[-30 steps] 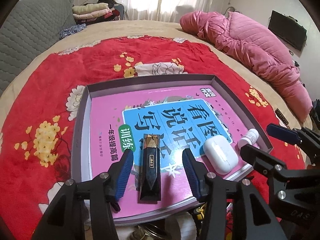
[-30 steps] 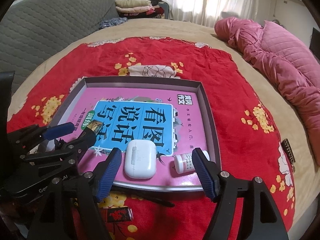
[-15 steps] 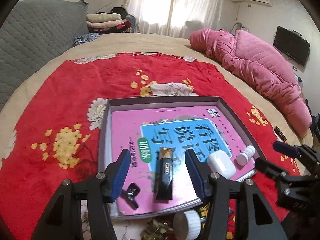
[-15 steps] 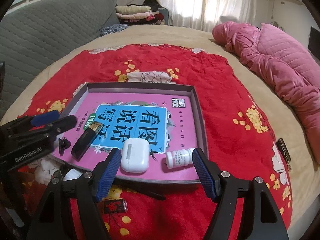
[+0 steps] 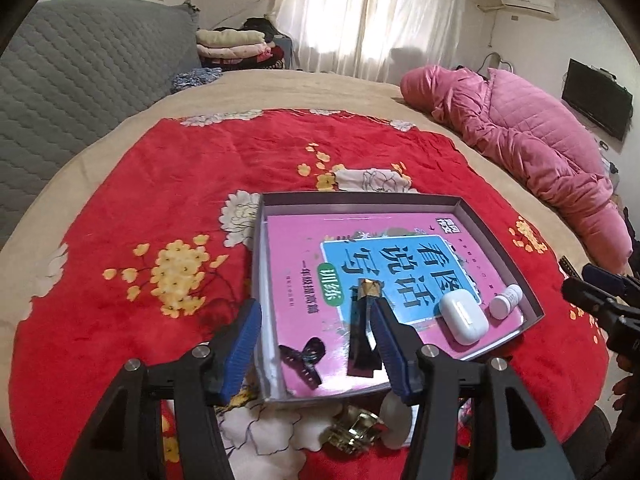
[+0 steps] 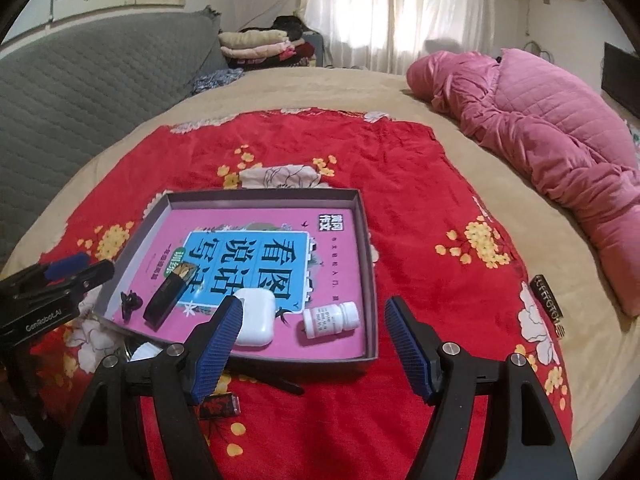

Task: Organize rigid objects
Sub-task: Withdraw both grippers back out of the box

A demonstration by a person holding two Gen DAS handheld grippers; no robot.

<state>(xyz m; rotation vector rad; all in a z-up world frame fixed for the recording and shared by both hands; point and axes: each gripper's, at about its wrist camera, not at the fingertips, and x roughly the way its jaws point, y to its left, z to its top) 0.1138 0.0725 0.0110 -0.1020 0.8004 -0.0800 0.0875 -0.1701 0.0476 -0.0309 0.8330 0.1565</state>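
Observation:
A grey tray (image 5: pixel 496 236) lined with a pink and blue book lies on the red flowered blanket. On the book rest a black hair clip (image 5: pixel 302 358), a black and gold stick box (image 5: pixel 362 332), a white earbuds case (image 5: pixel 464 317) and a white pill bottle (image 5: pixel 506 300). My left gripper (image 5: pixel 318 350) hovers open above the tray's near left corner, holding nothing. In the right wrist view, my right gripper (image 6: pixel 314 356) stands open over the tray's (image 6: pixel 366 240) near edge, with the earbuds case (image 6: pixel 258 314) and pill bottle (image 6: pixel 330 319) beyond its fingers.
A gold object (image 5: pixel 354 432) and a white round thing (image 5: pixel 394 420) lie just in front of the tray. A small red and black item (image 6: pixel 220 404) and a thin black stick (image 6: pixel 276 382) rest on the blanket. A pink quilt (image 6: pixel 540 140) lies at the right and a grey headboard (image 6: pixel 80 96) at the left.
Both grippers have drawn back and up from the tray. The left jaws have spread a little wider. The hair clip now shows on the book beside the stick box.

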